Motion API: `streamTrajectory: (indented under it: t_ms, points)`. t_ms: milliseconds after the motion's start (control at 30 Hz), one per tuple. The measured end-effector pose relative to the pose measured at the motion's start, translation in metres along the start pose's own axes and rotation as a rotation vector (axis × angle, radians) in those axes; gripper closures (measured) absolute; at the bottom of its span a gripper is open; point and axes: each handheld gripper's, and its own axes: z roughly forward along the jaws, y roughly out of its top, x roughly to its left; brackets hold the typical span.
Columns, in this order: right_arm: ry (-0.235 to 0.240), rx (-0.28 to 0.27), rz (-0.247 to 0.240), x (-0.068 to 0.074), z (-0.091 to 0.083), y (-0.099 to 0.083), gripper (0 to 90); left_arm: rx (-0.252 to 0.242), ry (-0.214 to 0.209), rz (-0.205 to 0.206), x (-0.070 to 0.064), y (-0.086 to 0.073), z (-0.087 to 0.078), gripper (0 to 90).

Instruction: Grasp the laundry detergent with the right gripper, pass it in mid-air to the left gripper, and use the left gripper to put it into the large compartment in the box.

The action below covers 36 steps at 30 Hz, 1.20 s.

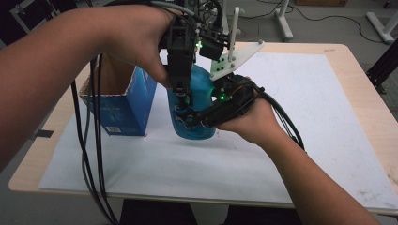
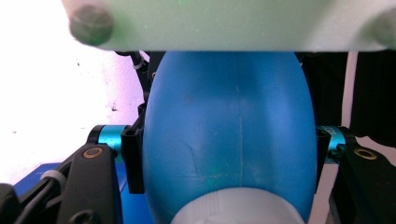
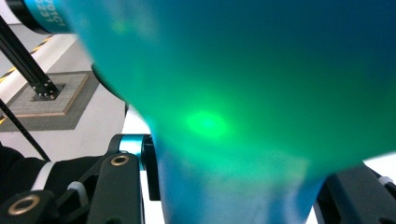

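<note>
Bottle, one, blue, stands mid-table on the white mat, with one blue box at its 9 o'clock. High view: left gripper pinches it from 12 o'clock, right gripper from 3 o'clock. Left gripper view: bottle squeezed between both jaws. Right gripper view: bottle squeezed between both jaws.

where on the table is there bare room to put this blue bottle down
The white mat lies bare right of the blue bottle, and along the near edge. Crowded: the left, where the blue carton stands beside both grippers.
</note>
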Motion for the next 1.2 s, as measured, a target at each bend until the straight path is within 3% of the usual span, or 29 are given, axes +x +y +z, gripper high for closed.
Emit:
streamTrajectory:
  t_ms: [533, 600, 767, 900, 1033, 1200]
  points:
    - [0.013, 0.008, -0.003, 0.001, 0.0, -0.001, 44.3, 0.004, -0.011, 0.001, -0.002, 0.002, 0.001, 39.9]
    - [0.011, 0.004, -0.012, 0.003, -0.001, 0.001, 37.8, 0.001, -0.008, 0.009, -0.002, 0.003, 0.001, 39.9]
    - [-0.018, -0.004, 0.016, 0.005, -0.006, 0.002, 23.6, 0.003, -0.008, 0.007, -0.003, 0.003, 0.0, 39.8]
    - [-0.029, -0.003, 0.024, 0.007, -0.013, 0.0, 21.5, 0.007, -0.008, -0.01, -0.003, 0.002, 0.0, 39.8]
    - [-0.046, 0.002, 0.008, 0.009, -0.019, 0.001, 13.1, 0.013, -0.005, -0.014, -0.003, 0.0, -0.002, 39.8]
    - [-0.068, 0.011, -0.008, 0.01, -0.032, 0.002, 12.5, 0.014, -0.003, -0.031, -0.002, -0.004, -0.007, 39.8]
